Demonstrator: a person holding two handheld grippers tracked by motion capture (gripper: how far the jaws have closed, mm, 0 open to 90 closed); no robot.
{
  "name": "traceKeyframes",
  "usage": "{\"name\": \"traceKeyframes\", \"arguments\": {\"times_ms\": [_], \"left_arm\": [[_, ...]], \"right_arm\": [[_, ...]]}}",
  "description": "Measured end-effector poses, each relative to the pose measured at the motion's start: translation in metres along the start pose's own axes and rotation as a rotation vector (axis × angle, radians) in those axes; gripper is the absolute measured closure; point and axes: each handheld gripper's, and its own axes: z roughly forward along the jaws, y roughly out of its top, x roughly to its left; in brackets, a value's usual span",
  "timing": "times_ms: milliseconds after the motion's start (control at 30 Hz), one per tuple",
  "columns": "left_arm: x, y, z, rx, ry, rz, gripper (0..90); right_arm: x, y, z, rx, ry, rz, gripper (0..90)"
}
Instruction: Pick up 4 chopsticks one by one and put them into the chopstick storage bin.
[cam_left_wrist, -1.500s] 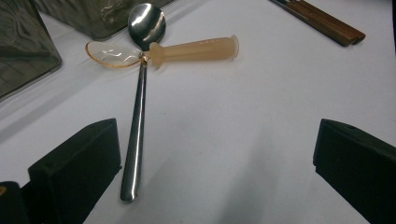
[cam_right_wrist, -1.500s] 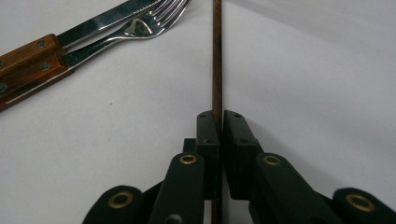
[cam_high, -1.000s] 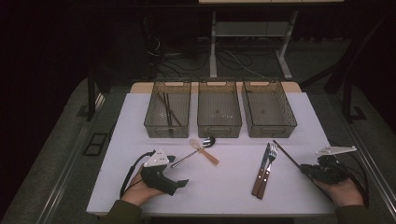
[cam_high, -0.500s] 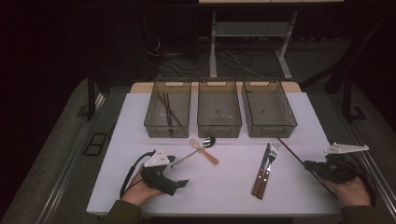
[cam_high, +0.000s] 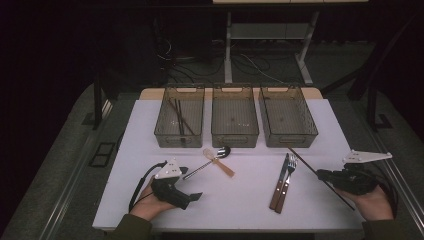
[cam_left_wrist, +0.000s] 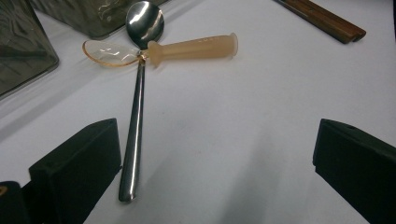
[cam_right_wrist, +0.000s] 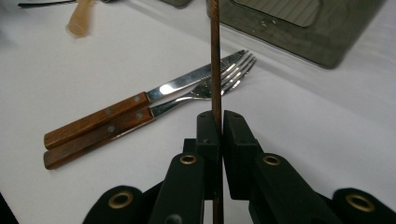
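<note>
You have the dark chopstick (cam_right_wrist: 215, 56) pinched tight in your right gripper (cam_right_wrist: 216, 122), lifted off the table (cam_high: 250, 200) beside the fork (cam_high: 289, 172). It likely belongs in the left bin (cam_high: 162, 131) with the other chopsticks (cam_high: 179, 117); the other two bins look empty. Your left gripper (cam_left_wrist: 210, 163) rests wide open, holding nothing.

I can read no text, label, brand, number or sign anywhere in front of me. The peach plastic spoon handle (cam_left_wrist: 194, 46) lying at the middle of the table carries a faint raised marking, but it is too small and blurred for me to make out. The three bins at the far side, the wooden-handled cutlery to the right and my own claws bear no print that I can read.
</note>
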Motion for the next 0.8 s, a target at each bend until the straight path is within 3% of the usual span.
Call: {"name": "traceKeyframes", "arguments": {"times_ms": [533, 800], "left_arm": [[-0.001, 0.0, 0.001, -0.011, -0.001, -0.015, 0.2], [-0.001, 0.0, 0.002, -0.009, 0.0, -0.013, 0.2]], "right_arm": [[0.026, 0.029, 0.025, -0.014, 0.084, -0.068, 85.0], [0.035, 0.04, 0.034, -0.029, 0.122, -0.078, 85.0]]}}
